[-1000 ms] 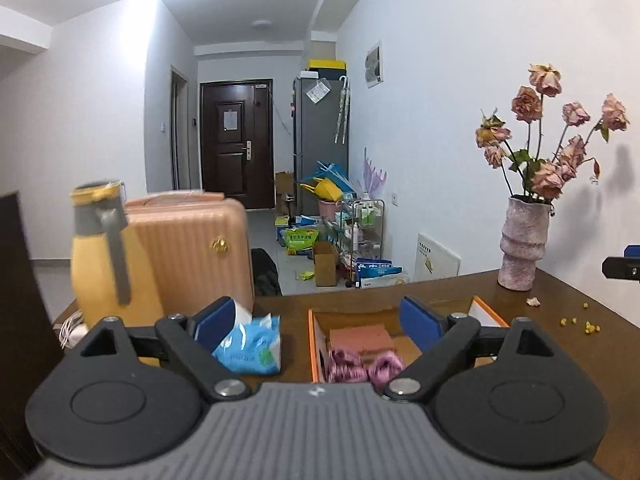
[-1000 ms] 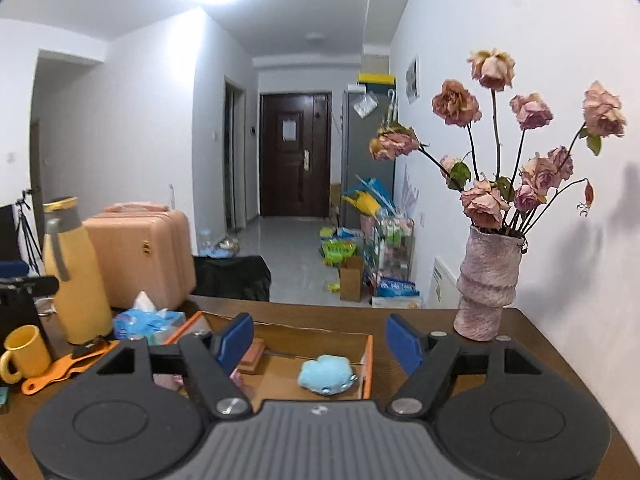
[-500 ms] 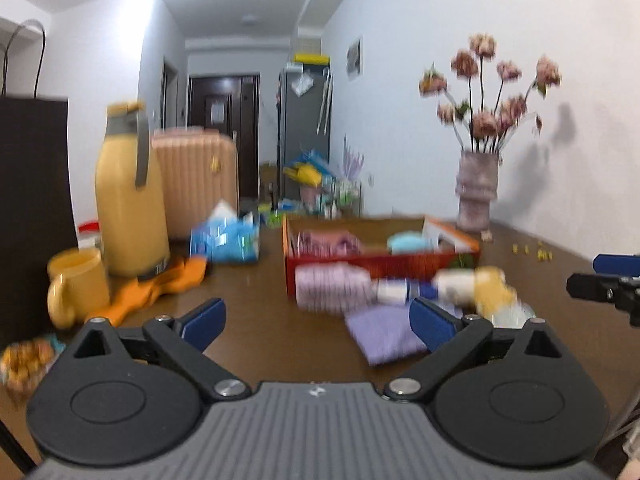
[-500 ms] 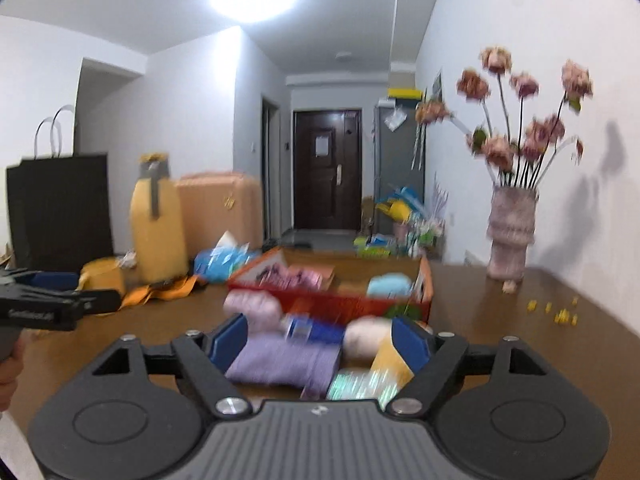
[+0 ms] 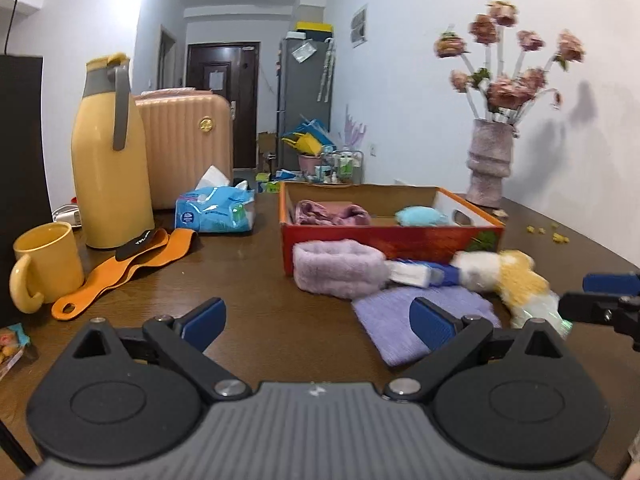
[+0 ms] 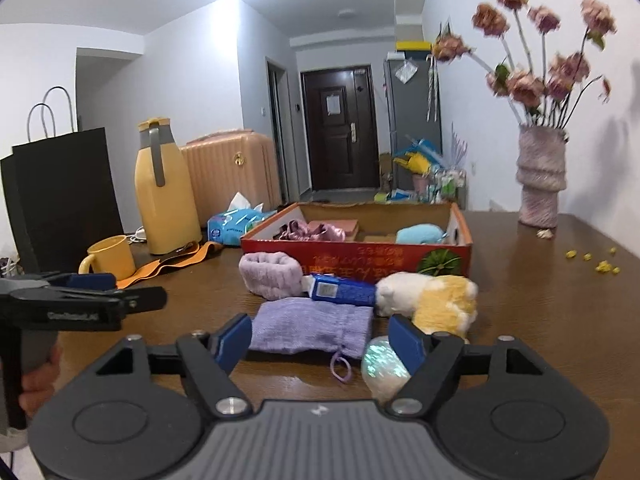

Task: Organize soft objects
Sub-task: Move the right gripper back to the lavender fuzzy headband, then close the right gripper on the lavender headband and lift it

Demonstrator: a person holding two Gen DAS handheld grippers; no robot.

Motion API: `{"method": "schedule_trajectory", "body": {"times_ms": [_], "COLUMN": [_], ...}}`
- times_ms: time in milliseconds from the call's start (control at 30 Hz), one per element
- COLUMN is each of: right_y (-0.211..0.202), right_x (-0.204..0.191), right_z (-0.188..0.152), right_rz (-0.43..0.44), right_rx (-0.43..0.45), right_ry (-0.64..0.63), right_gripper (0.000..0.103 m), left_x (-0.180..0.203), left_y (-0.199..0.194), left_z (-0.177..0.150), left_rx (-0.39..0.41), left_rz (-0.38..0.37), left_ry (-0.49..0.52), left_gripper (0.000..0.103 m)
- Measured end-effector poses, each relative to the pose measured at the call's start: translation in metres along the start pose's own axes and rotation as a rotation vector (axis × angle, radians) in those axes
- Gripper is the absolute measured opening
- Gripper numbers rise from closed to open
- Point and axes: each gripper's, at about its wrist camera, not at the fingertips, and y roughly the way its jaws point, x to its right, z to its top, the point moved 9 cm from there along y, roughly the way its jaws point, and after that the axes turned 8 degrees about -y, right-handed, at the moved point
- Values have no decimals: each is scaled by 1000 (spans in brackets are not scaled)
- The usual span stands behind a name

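Note:
A red cardboard box (image 5: 390, 236) (image 6: 360, 256) stands on the brown table and holds a pink scrunchie (image 5: 332, 214) and a light blue plush (image 5: 420, 216). In front of it lie a fluffy lilac band (image 5: 338, 270) (image 6: 272, 272), a blue tissue pack (image 6: 342, 290), a white and yellow plush (image 5: 504, 274) (image 6: 432, 294), a purple knit pouch (image 5: 400, 320) (image 6: 308, 328) and a shiny pale ball (image 6: 382, 366). My left gripper (image 5: 318, 320) hovers open just short of the pouch. My right gripper (image 6: 326, 338) has its jaws closing over the pouch's near edge, touching nothing.
A yellow thermos (image 5: 110, 156), a yellow mug (image 5: 44, 264), an orange strap (image 5: 132, 264) and a blue wipes pack (image 5: 216, 210) sit at the left. A vase of dried roses (image 6: 540, 184) stands at the far right. A black paper bag (image 6: 60, 192) stands far left.
Both grippers have sunk from above the box to just over the table in front of it. The soft things before the box have come into view.

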Motion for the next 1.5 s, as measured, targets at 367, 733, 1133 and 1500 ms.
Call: {"method": "schedule_trajectory", "body": {"times_ms": [367, 733, 1133, 1500], "right_y": [166, 201, 46, -20], "right_x": [-9, -33, -64, -41], "right_z": [53, 49, -20, -51], "right_rz": [111, 123, 163, 250], "right_rx": [-151, -142, -80, -71], "right_ry": [111, 49, -175, 93], "right_gripper": [45, 12, 12, 34], "left_x": [-29, -30, 5, 9], "left_y": [161, 147, 1, -56], "left_z": [42, 36, -37, -63], "left_rx": [-208, -216, -126, -183], "left_rz": [-48, -110, -179, -334], "left_ry": [-88, -159, -219, -235], "left_gripper": [55, 8, 8, 56]}}
